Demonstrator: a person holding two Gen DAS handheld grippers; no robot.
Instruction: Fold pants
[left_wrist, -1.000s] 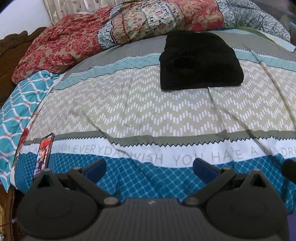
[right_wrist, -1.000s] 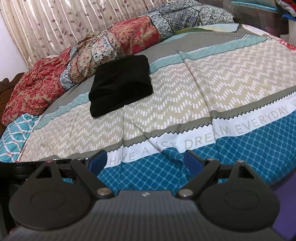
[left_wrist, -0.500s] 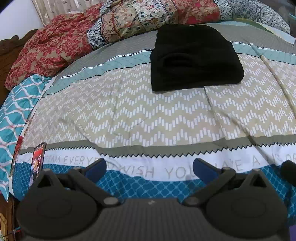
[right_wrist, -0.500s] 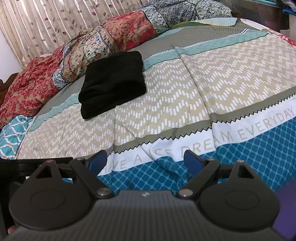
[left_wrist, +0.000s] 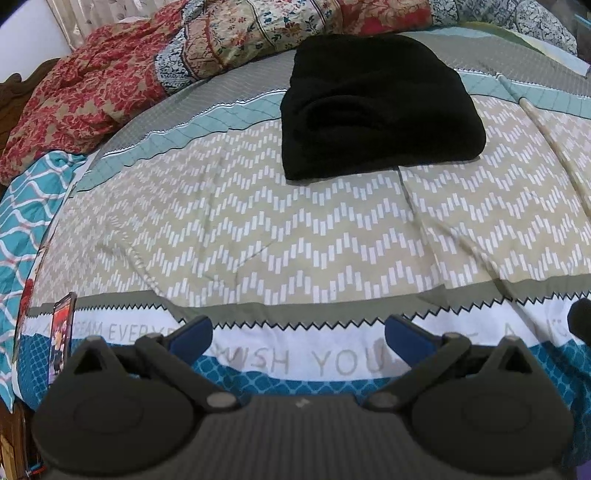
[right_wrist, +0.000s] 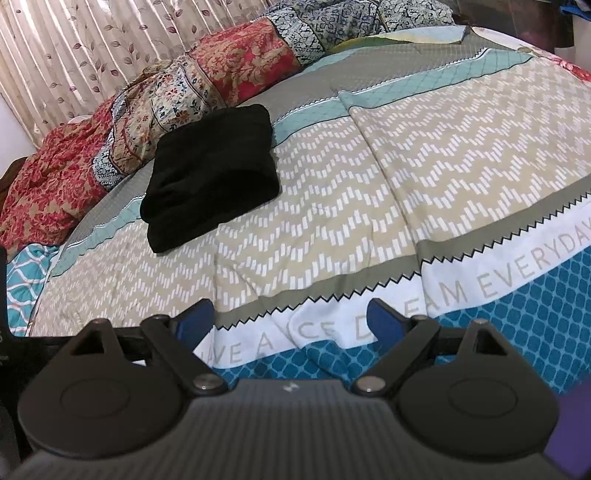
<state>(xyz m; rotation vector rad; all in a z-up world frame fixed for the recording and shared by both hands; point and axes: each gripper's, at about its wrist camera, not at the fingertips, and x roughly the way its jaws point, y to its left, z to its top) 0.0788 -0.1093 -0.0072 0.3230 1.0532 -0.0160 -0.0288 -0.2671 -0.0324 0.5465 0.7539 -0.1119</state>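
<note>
The black pants (left_wrist: 380, 107) lie folded into a thick rectangle on the patterned bedspread, toward the far side of the bed. They also show in the right wrist view (right_wrist: 210, 177), at the upper left. My left gripper (left_wrist: 297, 332) is open and empty, low over the near edge of the bed, well short of the pants. My right gripper (right_wrist: 291, 317) is open and empty too, over the white lettered band of the bedspread, with the pants far ahead to its left.
A rumpled floral quilt (left_wrist: 122, 74) lies along the far side of the bed, before a curtain (right_wrist: 74, 48). A phone (left_wrist: 61, 339) rests at the bed's near left edge. A teal patterned cloth (left_wrist: 26, 214) hangs at the left.
Both grippers have moved forward toward the bed, so the folded pants look larger and nearer. Both stay open and empty.
</note>
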